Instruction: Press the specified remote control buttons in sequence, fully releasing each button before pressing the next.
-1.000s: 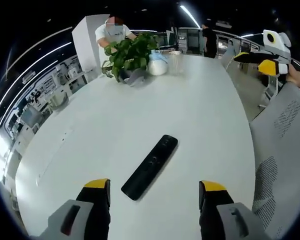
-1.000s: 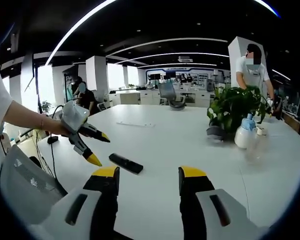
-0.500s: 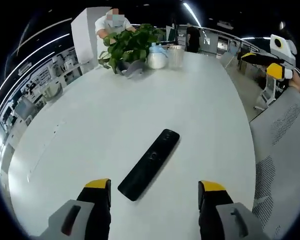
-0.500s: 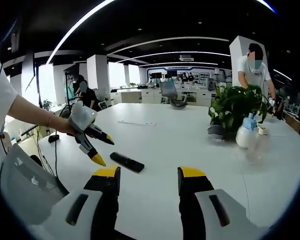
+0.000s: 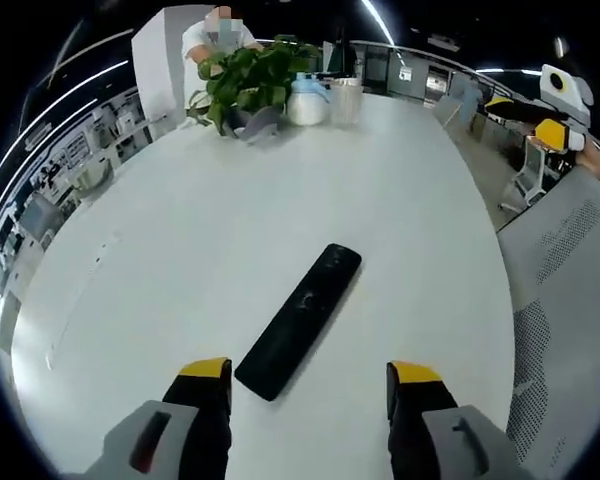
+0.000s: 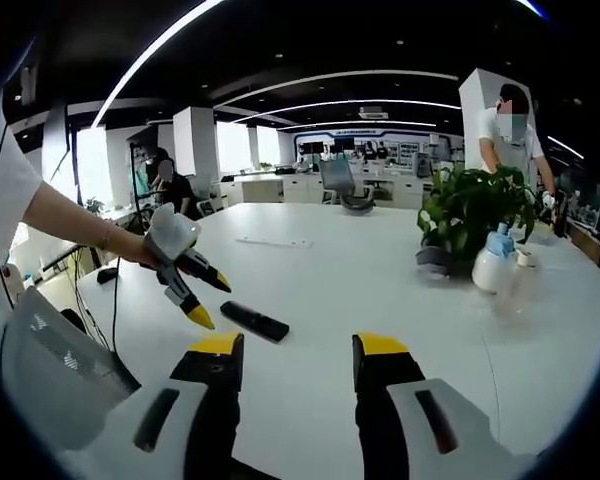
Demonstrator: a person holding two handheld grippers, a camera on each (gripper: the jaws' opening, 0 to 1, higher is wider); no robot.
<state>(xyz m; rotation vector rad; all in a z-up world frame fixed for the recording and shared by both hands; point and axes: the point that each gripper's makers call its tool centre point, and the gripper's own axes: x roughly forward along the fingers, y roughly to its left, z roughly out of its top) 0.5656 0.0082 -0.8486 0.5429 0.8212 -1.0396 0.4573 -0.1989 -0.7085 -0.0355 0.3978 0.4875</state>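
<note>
In the left gripper view, the left gripper [image 5: 305, 375] hangs over the white tabletop [image 5: 180, 230], its yellow-tipped fingers [image 5: 206, 372] spread apart and holding nothing. Just beyond the fingers lies the black remote [image 5: 299, 320], flat on the tabletop and angled from near left to far right. Farther off, at the far end, stand a plant [image 5: 242, 85], a spray bottle [image 5: 307, 102] and a clear cup [image 5: 346, 100], with a person [image 5: 218, 35] behind them. A mesh chair [image 5: 565, 300] sits at the right edge.

In the right gripper view, the right gripper [image 6: 295, 347] is likewise open and empty. Beyond it, the left gripper [image 6: 208, 302] points down near the remote [image 6: 254, 321], not touching it.
</note>
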